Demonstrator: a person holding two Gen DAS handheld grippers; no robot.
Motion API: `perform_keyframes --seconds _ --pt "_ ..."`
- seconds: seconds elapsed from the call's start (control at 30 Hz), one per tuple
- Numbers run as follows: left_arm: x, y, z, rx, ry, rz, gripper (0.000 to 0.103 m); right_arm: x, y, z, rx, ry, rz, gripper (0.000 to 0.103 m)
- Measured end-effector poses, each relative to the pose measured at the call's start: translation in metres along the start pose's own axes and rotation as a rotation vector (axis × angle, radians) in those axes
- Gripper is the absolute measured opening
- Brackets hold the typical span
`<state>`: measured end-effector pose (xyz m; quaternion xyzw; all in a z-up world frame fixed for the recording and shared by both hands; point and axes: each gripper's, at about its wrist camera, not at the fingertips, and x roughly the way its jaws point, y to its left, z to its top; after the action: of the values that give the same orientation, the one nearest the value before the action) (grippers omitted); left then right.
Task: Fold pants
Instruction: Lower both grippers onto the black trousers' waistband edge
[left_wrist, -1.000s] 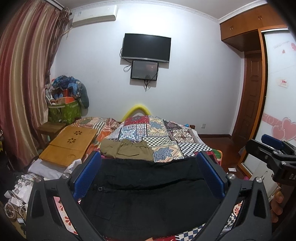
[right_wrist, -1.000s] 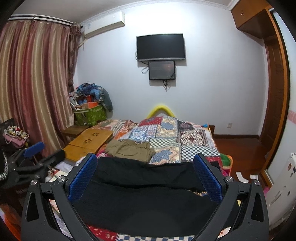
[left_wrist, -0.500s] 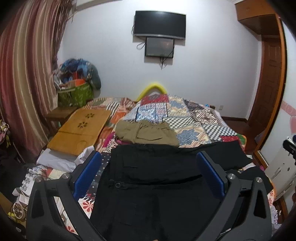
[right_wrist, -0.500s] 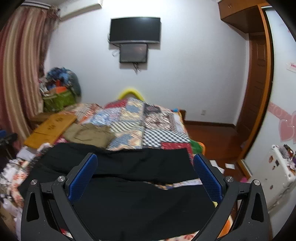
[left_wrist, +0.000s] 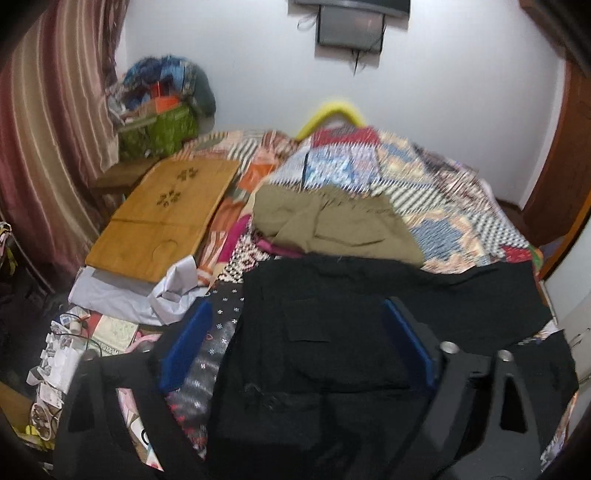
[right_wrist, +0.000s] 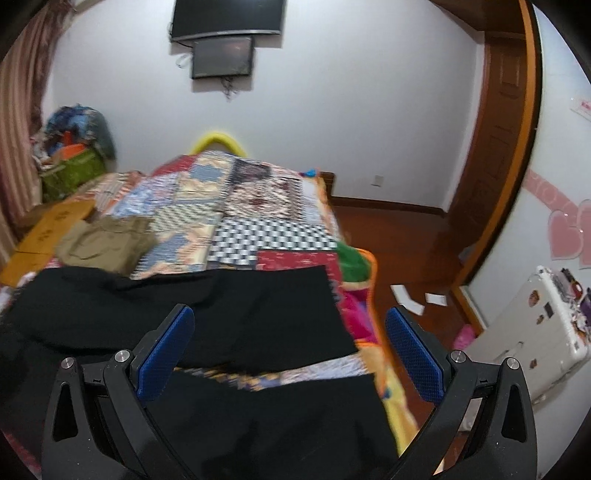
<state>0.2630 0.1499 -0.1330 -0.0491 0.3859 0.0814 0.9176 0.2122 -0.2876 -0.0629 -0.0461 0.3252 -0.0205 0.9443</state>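
Black pants (left_wrist: 332, 332) lie spread across the near end of the bed, waist to the left and legs running right. My left gripper (left_wrist: 295, 343) hovers over the waist and pocket area. Its jaws are closing, with black cloth below and between the blue pads (left_wrist: 184, 347), which do not press on it. In the right wrist view the two black pants legs (right_wrist: 258, 314) end near the bed's right edge. My right gripper (right_wrist: 290, 352) stands open above those leg ends and holds nothing.
Folded olive pants (left_wrist: 332, 225) lie on the patchwork quilt (left_wrist: 424, 192) just beyond the black pair. A wooden lap board (left_wrist: 162, 218) and white cloth sit at the bed's left. Right of the bed are the wooden floor (right_wrist: 406, 236) and a white case (right_wrist: 528, 325).
Both grippers have moved forward and tipped down toward the black pants, the left toward the waist end, the right toward the leg ends. The left jaws stand a little narrower.
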Motion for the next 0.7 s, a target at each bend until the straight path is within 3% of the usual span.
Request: perform_keyframes --seconds 0.2,0.47,0.7 --pt "0.061 0.009 0.009 0.011 0.098 0.038 0.085 0.038 -0.019 0.007 0.032 0.048 0.017 0.103" --pt "0.131 0.023 0.012 0.003 0.224 0.057 0.081 0.095 -0.021 0.019 -0.054 0.102 0.044 0.103" --pt "0.169 0.035 0.018 -0.004 0.313 0.06 0.081 0.15 -0.018 0.023 -0.116 0.169 0.034 0.103"
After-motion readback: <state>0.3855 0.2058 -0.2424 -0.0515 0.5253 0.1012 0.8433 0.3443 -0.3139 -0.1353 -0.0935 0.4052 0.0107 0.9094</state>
